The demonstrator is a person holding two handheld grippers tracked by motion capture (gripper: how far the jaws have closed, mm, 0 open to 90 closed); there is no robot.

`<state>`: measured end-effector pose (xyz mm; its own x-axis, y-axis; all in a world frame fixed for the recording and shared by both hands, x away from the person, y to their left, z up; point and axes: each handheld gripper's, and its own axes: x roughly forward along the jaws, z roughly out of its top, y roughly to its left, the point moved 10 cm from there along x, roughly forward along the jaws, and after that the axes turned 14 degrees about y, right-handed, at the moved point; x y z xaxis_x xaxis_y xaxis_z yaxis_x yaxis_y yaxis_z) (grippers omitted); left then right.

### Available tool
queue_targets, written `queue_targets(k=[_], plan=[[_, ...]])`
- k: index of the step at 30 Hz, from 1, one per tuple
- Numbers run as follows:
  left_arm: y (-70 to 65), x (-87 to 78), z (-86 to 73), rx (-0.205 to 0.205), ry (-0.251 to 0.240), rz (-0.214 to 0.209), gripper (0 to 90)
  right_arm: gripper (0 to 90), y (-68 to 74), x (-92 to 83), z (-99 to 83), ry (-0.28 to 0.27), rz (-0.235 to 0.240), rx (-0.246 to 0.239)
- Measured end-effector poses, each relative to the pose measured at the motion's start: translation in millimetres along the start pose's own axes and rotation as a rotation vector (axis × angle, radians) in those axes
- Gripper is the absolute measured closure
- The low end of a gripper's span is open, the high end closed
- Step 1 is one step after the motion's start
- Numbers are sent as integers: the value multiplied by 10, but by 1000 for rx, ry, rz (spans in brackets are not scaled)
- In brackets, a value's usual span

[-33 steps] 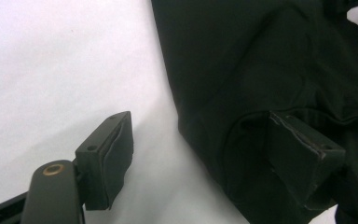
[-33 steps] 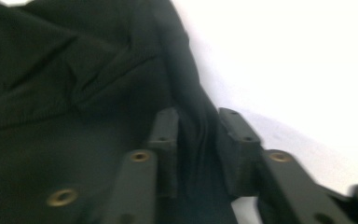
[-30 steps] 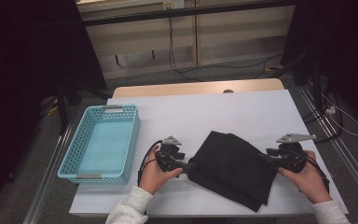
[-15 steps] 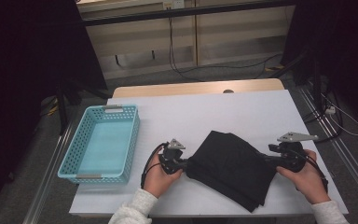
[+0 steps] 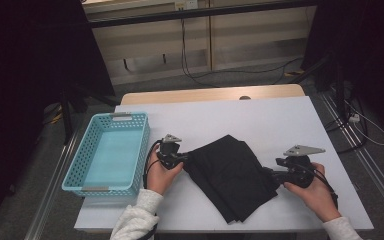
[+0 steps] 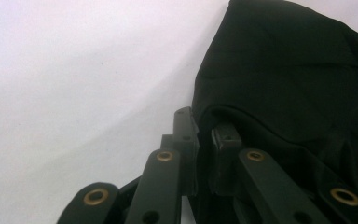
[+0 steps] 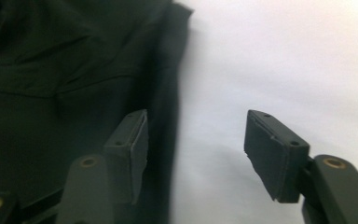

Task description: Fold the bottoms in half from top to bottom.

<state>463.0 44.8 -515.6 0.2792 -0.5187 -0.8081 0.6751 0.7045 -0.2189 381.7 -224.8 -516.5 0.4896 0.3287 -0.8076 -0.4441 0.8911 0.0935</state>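
Cloth [image 5: 232, 175], black and folded, lies mid-table toward the near edge. Your left gripper [image 5: 186, 157] has just closed and pinches the cloth's left corner, fabric bunched between its jaws. Your right gripper [image 5: 270, 173] sits at the cloth's right edge: jaws have just been narrowing but stand apart, one pad over the fabric, the other over bare table [image 5: 280, 115]. Blue basket [image 5: 82, 165] sits on the left, just beside your left hand [image 5: 161, 172].

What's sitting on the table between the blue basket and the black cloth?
In the high view, the left gripper and the hand holding it lie between the blue basket and the black cloth, jaws shut on the cloth's near edge. Otherwise, bare white table.
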Motion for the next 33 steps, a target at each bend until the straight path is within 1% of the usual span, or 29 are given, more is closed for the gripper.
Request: queue_targets(k=[2, 3, 5, 6, 8, 10, 12, 13, 14, 16, 17, 18, 19, 21, 22, 23, 24, 25, 26, 28, 29, 30, 31, 33], plan=[[-6, -18, 8, 5, -4, 2, 831, 472, 75, 1, 18, -4, 13, -13], [-7, -25, 8, 9, -2, 0, 831, 476, 97, -5, 27, -6, 17, -16], [-5, -21, 12, -3, -9, 0, 829, 476, 126, -26, 61, -15, 20, -9], [-3, -19, 0, -3, 1, -3, 827, 475, 142, -35, 82, -26, 25, -15], [2, -23, -11, -8, 4, -2, 826, 471, 195, -30, 104, -34, 39, -29], [13, -44, -12, -18, 6, 5, 830, 471, 237, 6, 94, -20, 43, -40], [6, -79, -6, -26, 0, 1, 827, 477, 256, 50, 79, -4, 46, -50], [20, -101, 3, -32, -9, 18, 815, 487, 257, 75, 65, 8, 44, -54], [31, -117, 4, -31, -7, 25, 789, 493, 258, 98, 51, 19, 42, -60], [54, -162, 38, -47, -30, 35, 744, 493, 259, 117, 36, 29, 38, -66], [63, -195, 69, -53, -51, 34, 709, 493, 255, 126, 28, 33, 36, -66], [80, -225, 84, -54, -57, 39, 681, 494, 248, 136, 20, 37, 36, -64], [92, -243, 109, -62, -74, 47, 658, 501, 237, 144, 9, 45, 33, -66], [143, -327, 175, -78, -121, 70, 602, 511, 218, 149, -1, 48, 24, -68], [148, -354, 195, -85, -132, 67, 568, 512, 211, 152, -8, 53, 21, -69], [145, -383, 229, -87, -151, 61, 557, 510, 203, 157, -14, 56, 19, -69], [131, -380, 244, -83, -157, 53, 529, 510, 202, 159, -20, 57, 26, -60], [108, -350, 250, -79, -147, 39, 504, 511, 202, 160, -21, 56, 28, -61], [100, -322, 254, -81, -141, 37, 478, 510, 201, 162, -23, 57, 29, -60], [82, -195, 240, -72, -104, 32, 436, 511, 205, 162, -24, 59, 31, -62], [89, -136, 225, -78, -90, 36, 436, 511, 207, 163, -27, 61, 30, -64], [96, -92, 202, -73, -70, 41, 432, 511, 205, 163, -29, 62, 26, -66], [101, -26, 155, -83, -40, 32, 428, 511, 205, 162, -30, 62, 26, -67], [127, 25, 86, -91, -7, 25, 447, 510, 209, 157, -28, 61, 29, -71]])
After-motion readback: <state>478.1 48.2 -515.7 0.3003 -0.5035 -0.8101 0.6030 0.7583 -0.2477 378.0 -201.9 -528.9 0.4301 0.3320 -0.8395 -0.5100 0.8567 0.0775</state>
